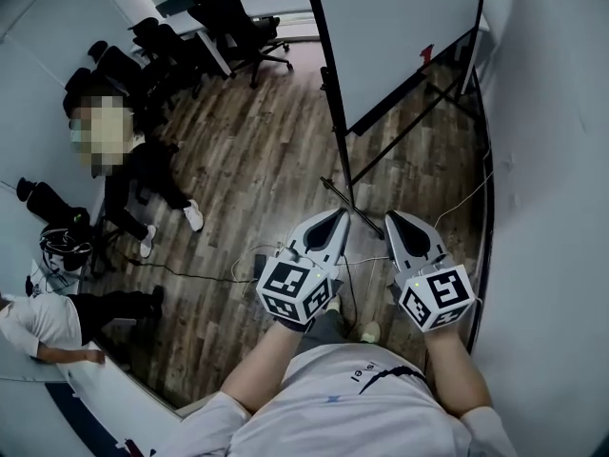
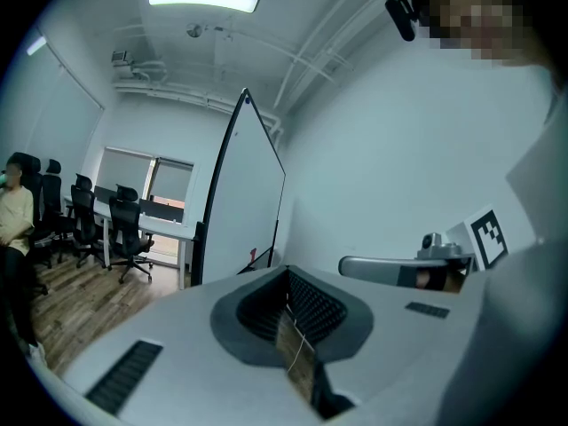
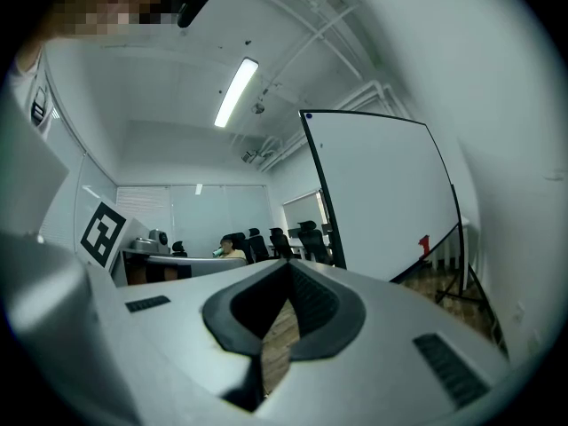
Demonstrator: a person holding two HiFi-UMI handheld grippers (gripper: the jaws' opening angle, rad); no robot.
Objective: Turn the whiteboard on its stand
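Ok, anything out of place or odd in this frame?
Nothing is damaged or spilled. One thing stands out: a loose cable trails across the wood floor toward the whiteboard stand, a possible trip hazard while turning it.

A: How much of the whiteboard [image 1: 400, 36] does the head view give?

B: Not all; the upper edge of the picture cuts off its top, and the right side of its stand [image 1: 419, 131] fades into the dark rim; in the left gripper view the left gripper [image 2: 288, 275] covers the board's lower edge.

A: And the red thing [image 1: 426, 53] on it?

B: Too small to tell.

A: Elsewhere?

B: One person [image 1: 43, 327] at the lower left is cut by the picture's edge; a dark bundle [image 1: 65, 244] nearby is too dim to name; the office chairs [image 1: 228, 17] run off the top.
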